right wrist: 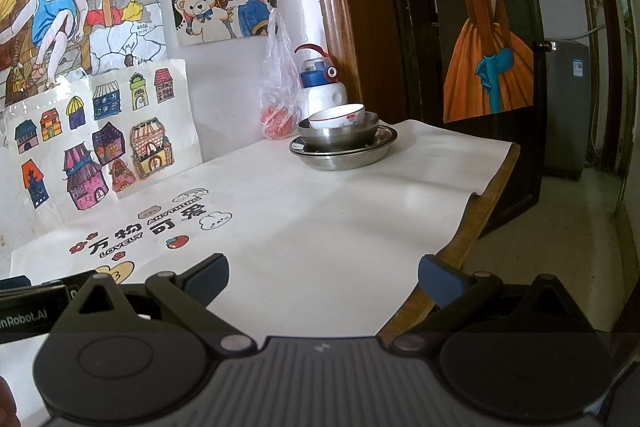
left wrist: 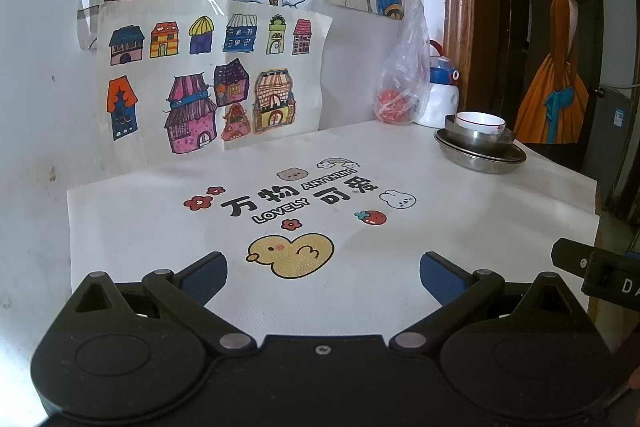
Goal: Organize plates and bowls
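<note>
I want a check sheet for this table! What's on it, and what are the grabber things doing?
Surface: white mat with cartoon prints covers the table.
Job's things: white bowl sits in a steel bowl, stacked on steel plates near the far corner.
Clutter: plastic bag and a white bottle behind the stack.
Grippers: left gripper and right gripper, jaws open, holding nothing.
Cables: nothing seen.
Surroundings: drawings on the wall, dark door at right.

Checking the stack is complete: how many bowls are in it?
2: a white ceramic bowl sits inside a steel bowl, which rests on steel plates at the table's far corner. Another bowl could be nested unseen.
</note>
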Demonstrator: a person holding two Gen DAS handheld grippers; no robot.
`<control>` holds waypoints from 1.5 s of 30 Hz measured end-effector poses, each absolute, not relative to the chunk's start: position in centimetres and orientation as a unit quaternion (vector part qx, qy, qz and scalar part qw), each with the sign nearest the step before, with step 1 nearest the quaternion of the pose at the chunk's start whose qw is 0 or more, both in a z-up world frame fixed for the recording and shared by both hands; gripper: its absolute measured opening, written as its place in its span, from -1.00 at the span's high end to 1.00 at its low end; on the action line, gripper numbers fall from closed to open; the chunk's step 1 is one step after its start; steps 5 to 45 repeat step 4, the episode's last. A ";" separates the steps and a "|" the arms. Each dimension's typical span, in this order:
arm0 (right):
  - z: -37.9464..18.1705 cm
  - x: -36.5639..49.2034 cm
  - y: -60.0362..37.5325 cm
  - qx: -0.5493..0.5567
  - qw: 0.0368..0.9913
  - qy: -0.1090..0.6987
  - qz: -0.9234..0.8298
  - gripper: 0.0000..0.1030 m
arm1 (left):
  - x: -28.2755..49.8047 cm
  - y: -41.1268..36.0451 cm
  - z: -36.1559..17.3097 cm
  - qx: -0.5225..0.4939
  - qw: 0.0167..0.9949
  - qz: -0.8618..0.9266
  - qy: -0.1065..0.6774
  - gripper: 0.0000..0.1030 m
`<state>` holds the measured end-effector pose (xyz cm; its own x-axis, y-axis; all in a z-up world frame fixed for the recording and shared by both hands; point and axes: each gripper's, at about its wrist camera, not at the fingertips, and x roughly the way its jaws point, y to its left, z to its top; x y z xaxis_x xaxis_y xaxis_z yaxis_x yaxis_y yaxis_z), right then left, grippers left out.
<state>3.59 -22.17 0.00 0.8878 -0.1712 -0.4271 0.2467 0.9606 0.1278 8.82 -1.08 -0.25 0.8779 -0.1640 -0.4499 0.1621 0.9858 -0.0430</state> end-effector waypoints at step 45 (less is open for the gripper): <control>-0.1 3.7 -22.2 0.090 0.967 0.212 -0.108 -1.00 | 8.8 -1.1 -0.3 -0.001 0.969 -0.084 0.233 -0.98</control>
